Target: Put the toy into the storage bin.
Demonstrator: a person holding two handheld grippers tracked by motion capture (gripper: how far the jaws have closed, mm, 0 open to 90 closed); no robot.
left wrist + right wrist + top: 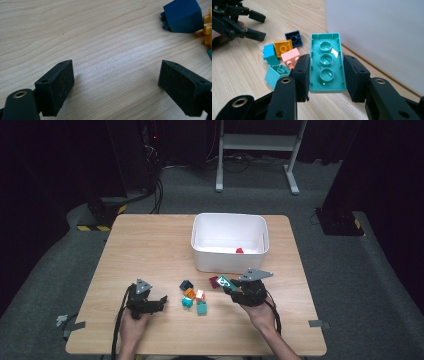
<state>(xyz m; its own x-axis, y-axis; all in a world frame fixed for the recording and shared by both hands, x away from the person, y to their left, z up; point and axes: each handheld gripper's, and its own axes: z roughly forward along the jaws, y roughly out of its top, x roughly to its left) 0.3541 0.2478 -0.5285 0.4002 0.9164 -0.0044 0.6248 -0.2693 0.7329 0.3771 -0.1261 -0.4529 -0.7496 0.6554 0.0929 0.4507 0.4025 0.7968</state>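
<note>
teal brick [327, 65]: a long teal building brick, hollow underside facing the right claw's camera, pinched across its short width so the long axis points ahead toward the bin.
right claw [226, 285]: clenched on that brick, lifted off the table just in front of the white bin [229, 261]; held this way, i judge, to carry it over the near wall and drop it in.
left claw [161, 301]: released, jaws wide apart over bare wood, nothing between them; it seems to wait its turn beside the pile.
pile [194, 297]: small bricks, dark blue, orange, pink, teal, clustered between the two claws, near the bin.
white bin: one red piece [239, 251] lies inside.
table [150, 245]: pale wood, carries everything.
</note>
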